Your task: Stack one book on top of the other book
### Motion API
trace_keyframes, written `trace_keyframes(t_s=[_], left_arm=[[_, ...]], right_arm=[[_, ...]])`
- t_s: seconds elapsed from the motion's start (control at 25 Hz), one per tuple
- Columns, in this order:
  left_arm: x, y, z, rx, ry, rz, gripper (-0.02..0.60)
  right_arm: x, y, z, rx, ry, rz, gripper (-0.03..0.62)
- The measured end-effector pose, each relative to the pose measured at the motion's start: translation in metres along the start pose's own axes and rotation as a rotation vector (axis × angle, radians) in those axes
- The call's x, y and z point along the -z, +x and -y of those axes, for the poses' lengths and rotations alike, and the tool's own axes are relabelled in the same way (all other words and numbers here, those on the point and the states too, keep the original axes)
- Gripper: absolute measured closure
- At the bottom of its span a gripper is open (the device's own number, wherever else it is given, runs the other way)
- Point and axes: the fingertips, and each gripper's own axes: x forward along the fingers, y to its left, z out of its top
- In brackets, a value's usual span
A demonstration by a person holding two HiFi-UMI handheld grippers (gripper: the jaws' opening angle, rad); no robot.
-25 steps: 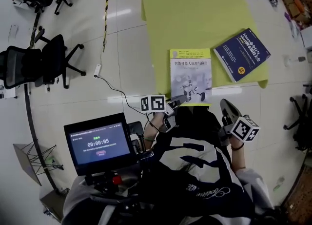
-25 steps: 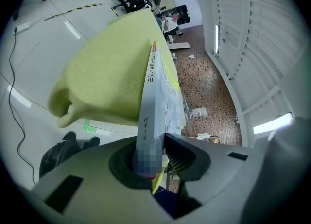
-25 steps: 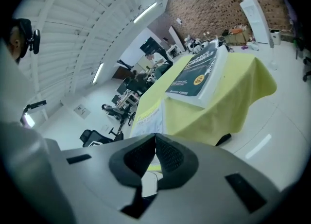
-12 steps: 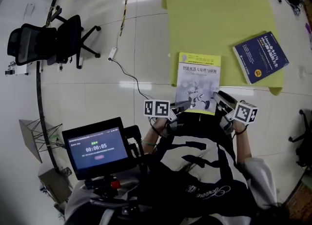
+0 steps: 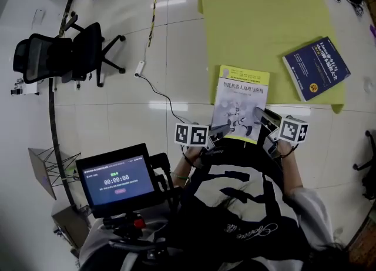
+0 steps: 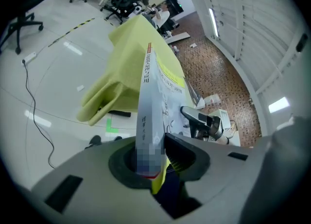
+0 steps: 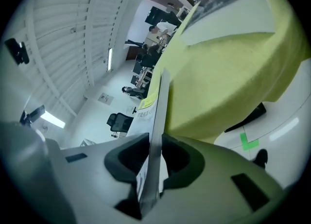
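Now clamping white book [image 5: 241, 102] by its near left edge with left gripper [image 5: 218, 130], closing right gripper [image 5: 262, 117] jaws onto its near right edge (two holds, likely for a level lift); at cloth [image 5: 264, 17] near edge, well apart from blue book [image 5: 316, 68].

On the yellow cloth [image 5: 264, 23], the blue book's [image 5: 316, 68] small print is unreadable. Right of the cloth, a black chair [image 5: 369, 167] is cut off at the frame edge.

Screen [image 5: 120, 180]: timer 00:00:06. White book [image 5: 241, 102]: Chinese title, too small to read.
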Motion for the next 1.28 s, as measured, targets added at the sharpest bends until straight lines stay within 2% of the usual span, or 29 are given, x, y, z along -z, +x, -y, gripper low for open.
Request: trace_keyframes(t_s=[0.12,0.2,0.4,0.56,0.76,0.88,1.04,1.28], left_arm=[[-0.003,-0.003,0.002,-0.060,0.113,-0.035,0.486],[-0.005,-0.006,0.006,-0.071,0.165,-0.048,0.485],[-0.014,-0.012,0.034,-0.062,0.247,-0.043,0.479],[-0.035,0.000,0.061,-0.043,0.319,-0.014,0.479],[-0.067,0.022,0.108,0.008,0.444,-0.014,0.479],[-0.084,0.049,0.138,0.035,0.523,-0.036,0.477],[-0.101,0.100,0.169,0.055,0.613,-0.080,0.476],[-0.116,0.181,0.211,0.073,0.677,-0.156,0.472]], right_arm=[[0.004,-0.004,-0.008,0.049,-0.132,-0.039,0.516],[0.005,-0.007,-0.012,0.062,-0.178,-0.053,0.510],[-0.012,-0.029,-0.034,0.064,-0.236,-0.011,0.508],[-0.043,-0.051,-0.043,0.073,-0.303,0.058,0.508],[-0.087,-0.093,-0.049,0.138,-0.344,0.156,0.508],[-0.115,-0.124,-0.039,0.195,-0.346,0.209,0.508],[-0.146,-0.162,-0.003,0.267,-0.315,0.274,0.508],[-0.187,-0.218,0.056,0.370,-0.253,0.333,0.507]])
